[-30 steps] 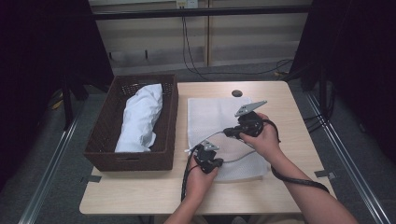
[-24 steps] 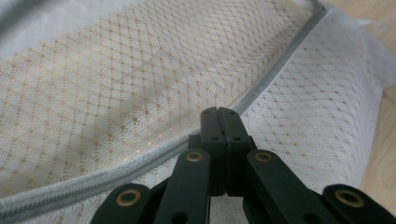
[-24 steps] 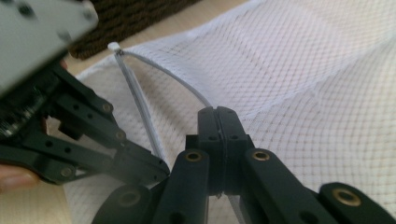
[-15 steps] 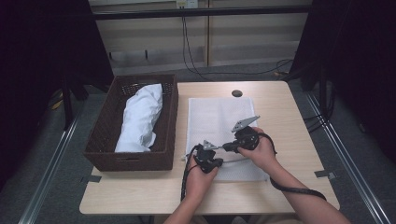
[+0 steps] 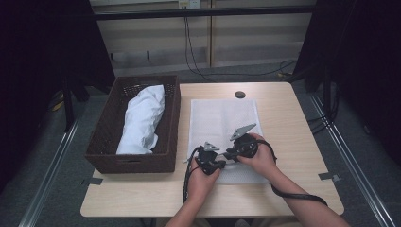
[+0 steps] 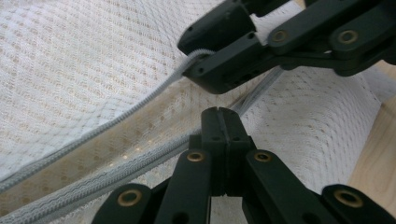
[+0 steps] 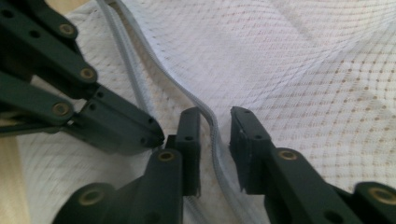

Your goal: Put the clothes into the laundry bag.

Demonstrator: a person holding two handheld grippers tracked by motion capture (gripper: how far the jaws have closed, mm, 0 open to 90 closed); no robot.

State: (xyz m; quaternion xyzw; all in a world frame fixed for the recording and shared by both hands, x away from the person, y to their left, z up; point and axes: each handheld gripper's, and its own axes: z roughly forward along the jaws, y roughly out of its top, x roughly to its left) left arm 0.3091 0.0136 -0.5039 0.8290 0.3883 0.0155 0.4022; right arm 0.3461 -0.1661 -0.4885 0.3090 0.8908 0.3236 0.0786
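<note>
At the lower middle of the high view, my left gripper [image 6: 218,122] pinches the mesh bag [image 5: 222,123] at its zipper [image 7: 212,135], while my right gripper [image 7: 215,122] has just been opening, jaws apart around that zipper.

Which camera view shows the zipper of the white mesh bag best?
The left gripper view: the zipper runs across it, its two grey tapes parted, one between the right gripper's jaws. The right gripper view shows a shorter stretch between open jaws. In the high view the mesh bag lies flat, but its zipper is too small to tell.
</note>
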